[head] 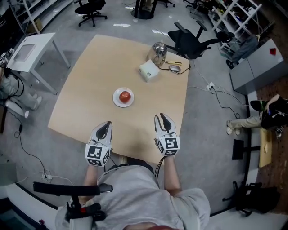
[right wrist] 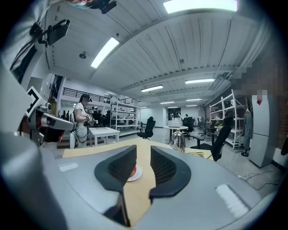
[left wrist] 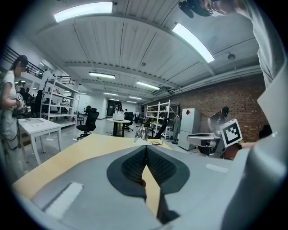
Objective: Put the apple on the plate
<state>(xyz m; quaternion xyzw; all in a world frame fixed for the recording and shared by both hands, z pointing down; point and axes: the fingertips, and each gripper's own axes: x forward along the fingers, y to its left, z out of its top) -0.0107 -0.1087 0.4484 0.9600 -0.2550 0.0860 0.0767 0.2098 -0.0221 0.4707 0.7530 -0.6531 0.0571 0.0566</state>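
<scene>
The red apple (head: 125,95) sits on the plate (head: 115,101) (a small white one) mid-way across the wooden table (head: 85,90). Your left gripper (head: 107,124) has its jaw tips touching and holds nothing. Your right gripper (head: 160,117) shows a narrow gap, also holding nothing.

place: lab or workshop, likely | cues: metal shelving (left wrist: 158,113), brick wall (left wrist: 211,98), office chairs (head: 191,42), strip lights (left wrist: 83,10)

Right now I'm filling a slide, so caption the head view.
Apple on the plate, centre of the table; left claw and right claw hover empty at its near edge.
</scene>
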